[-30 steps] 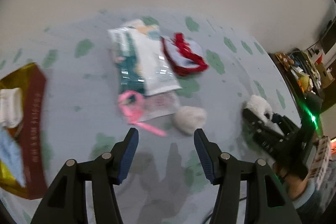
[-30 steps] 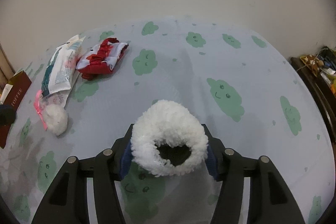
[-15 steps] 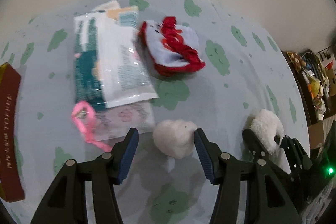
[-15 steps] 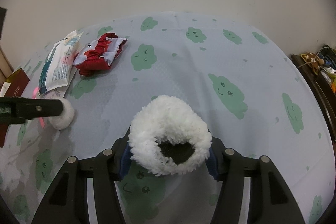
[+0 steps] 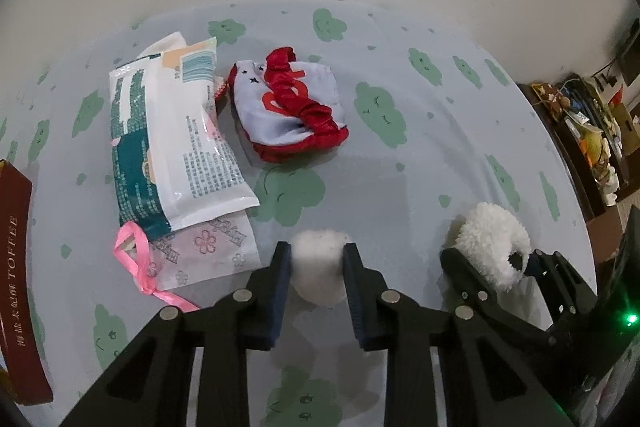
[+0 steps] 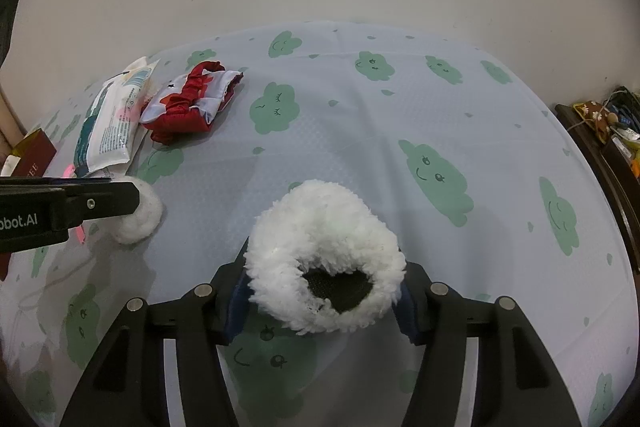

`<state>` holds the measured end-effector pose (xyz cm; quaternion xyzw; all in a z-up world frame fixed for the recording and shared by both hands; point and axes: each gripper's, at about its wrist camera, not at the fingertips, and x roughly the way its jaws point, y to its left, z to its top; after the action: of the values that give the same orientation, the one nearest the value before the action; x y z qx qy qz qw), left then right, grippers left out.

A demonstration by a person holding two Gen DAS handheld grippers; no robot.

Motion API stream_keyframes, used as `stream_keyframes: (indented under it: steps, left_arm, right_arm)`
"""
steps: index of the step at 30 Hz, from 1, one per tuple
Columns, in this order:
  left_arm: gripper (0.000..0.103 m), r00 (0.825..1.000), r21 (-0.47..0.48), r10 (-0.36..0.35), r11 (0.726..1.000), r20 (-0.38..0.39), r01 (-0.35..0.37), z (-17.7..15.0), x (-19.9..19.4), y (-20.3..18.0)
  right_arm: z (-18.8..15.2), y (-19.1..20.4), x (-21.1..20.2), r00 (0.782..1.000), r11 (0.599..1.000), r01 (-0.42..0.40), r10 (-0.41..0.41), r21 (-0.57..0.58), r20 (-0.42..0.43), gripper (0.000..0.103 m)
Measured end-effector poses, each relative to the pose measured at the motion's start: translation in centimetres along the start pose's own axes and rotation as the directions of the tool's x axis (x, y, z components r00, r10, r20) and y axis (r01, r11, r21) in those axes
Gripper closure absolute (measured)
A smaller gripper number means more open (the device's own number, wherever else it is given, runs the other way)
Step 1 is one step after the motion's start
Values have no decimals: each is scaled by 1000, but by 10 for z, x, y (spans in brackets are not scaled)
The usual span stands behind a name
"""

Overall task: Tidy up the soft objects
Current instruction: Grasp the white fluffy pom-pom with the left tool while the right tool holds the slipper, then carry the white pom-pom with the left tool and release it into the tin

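Note:
A small white fluffy ball lies on the pale blue cloud-print tablecloth. My left gripper has it between its blue pads; the jaws are closing and the pads press its sides. In the right wrist view the ball shows at the left under that gripper's finger. My right gripper is shut on a white fleecy cuff with a dark hollow; the cuff also shows at the right of the left wrist view. A red and grey satin pouch lies farther back.
Two wipe packs lie left of the pouch, over a flower-print packet with a pink ribbon. A dark red toffee box sits at the left edge. Cluttered shelves stand beyond the table's right edge.
My left gripper moved forward and down over the fluffy ball, and its jaws closed from wide apart onto it. The right gripper kept still with the cuff.

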<state>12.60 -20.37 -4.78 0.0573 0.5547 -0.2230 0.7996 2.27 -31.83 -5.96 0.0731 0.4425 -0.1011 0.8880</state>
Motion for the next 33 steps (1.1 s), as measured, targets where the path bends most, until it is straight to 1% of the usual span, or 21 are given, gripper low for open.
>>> stream_keyframes:
  steps: [1, 2, 6, 7, 15, 22, 25, 29, 33]
  left_arm:
    - [76, 1000, -5, -13, 1000, -18, 13, 0, 4, -1]
    - [75, 1000, -12, -9, 1000, -23, 8, 1, 6, 0]
    - [75, 1000, -43, -17, 999, -12, 17, 2, 8, 4]
    - [76, 1000, -46, -20, 999, -16, 20, 3, 9, 4]
    - [80, 1000, 24, 5, 1000, 0, -5, 0, 3, -3]
    - [80, 1000, 42, 1, 999, 24, -2, -11, -20, 8]
    - [80, 999, 39, -5, 999, 38, 3, -14, -32, 15]
    - [80, 999, 31, -13, 999, 50, 11, -16, -50, 23]
    - [80, 997, 26, 14, 1000, 73, -16, -17, -70, 36]
  right_arm:
    - [0, 0, 0, 1000, 1000, 0, 0, 0, 0, 46]
    - [0, 0, 0, 1000, 1000, 0, 0, 0, 0, 46]
    - [0, 0, 0, 1000, 1000, 0, 0, 0, 0, 46]
    - [0, 0, 1, 1000, 1000, 0, 0, 0, -1, 46]
    - [-1, 1, 1, 1000, 1000, 2, -2, -1, -1, 45]
    - [-1, 2, 1, 1000, 1000, 3, -3, -2, -1, 45]
    - [-1, 1, 1, 1000, 1000, 15, -15, -3, 0, 49]
    - [-2, 2, 1, 1000, 1000, 23, -23, -8, -2, 49]
    - [-2, 1, 1, 1000, 1000, 24, -24, -9, -2, 49]
